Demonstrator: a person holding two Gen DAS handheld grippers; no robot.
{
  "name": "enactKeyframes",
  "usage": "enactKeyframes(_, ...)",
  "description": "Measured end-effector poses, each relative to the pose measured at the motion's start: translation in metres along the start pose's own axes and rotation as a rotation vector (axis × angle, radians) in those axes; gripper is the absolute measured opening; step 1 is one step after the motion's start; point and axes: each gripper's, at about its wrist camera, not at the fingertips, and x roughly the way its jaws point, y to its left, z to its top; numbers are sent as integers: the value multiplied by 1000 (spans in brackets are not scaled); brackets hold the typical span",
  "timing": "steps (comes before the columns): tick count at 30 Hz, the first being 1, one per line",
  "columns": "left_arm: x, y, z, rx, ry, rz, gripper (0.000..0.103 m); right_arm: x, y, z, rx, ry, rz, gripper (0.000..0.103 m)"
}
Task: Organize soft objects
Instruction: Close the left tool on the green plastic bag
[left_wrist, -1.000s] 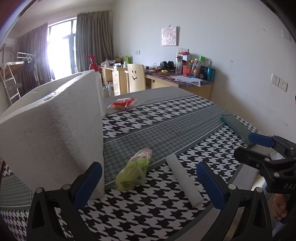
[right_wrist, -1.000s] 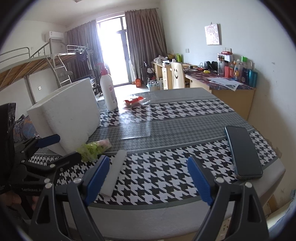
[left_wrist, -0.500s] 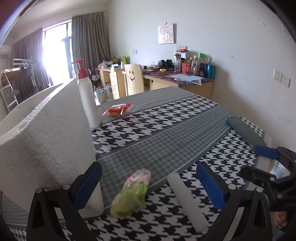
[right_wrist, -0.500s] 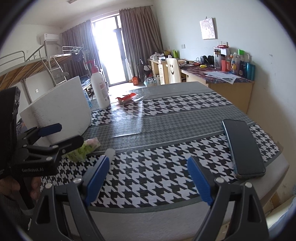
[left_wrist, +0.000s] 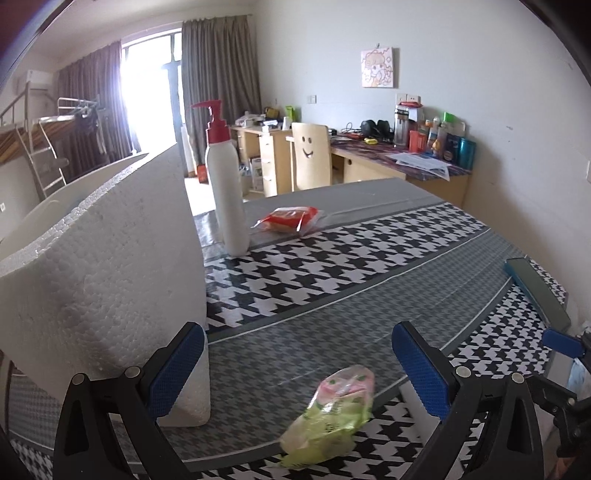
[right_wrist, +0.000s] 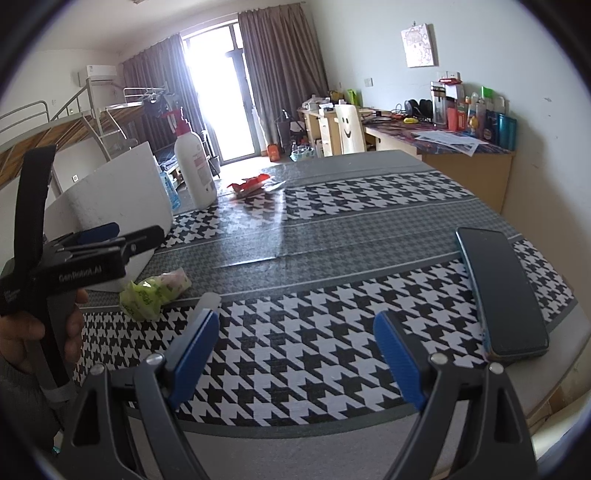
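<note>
Two tools are in view, each with two blue ribbed pads on black arms. The left tool (left_wrist: 297, 369) has its pads spread wide apart with nothing between them; the right tool (right_wrist: 295, 354) likewise stands spread and empty.

On the desk (right_wrist: 332, 236), covered in a glossy black-and-white houndstooth cloth with grey bands, lie two soft packets. One is a crinkled green and pink plastic packet (left_wrist: 330, 415), squashy and translucent, lying on the near side of the foam box (left_wrist: 107, 273), just beside its corner and below the left tool's gap. The other is a flat red packet (left_wrist: 290, 218) in clear wrap, lying beyond the foam box, just beside the pump bottle (left_wrist: 225, 192).

The foam box is one white block of beaded polystyrene, rough-grained, open at the top. One pump bottle, smooth white with a red pump head, stands upright just behind the box. One white cylindrical roll (right_wrist: 209, 300) lies near the green packet, partly hidden by the right tool's pad. One dark flat phone (right_wrist: 502, 291) lies well apart from the box, at the desk's edge.
</note>
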Motion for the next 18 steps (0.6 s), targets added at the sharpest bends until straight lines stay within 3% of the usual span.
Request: enactKeyframes(18,-4,-4,-32,57,102,-60,102,7,24,-1,-40,41,26,89)
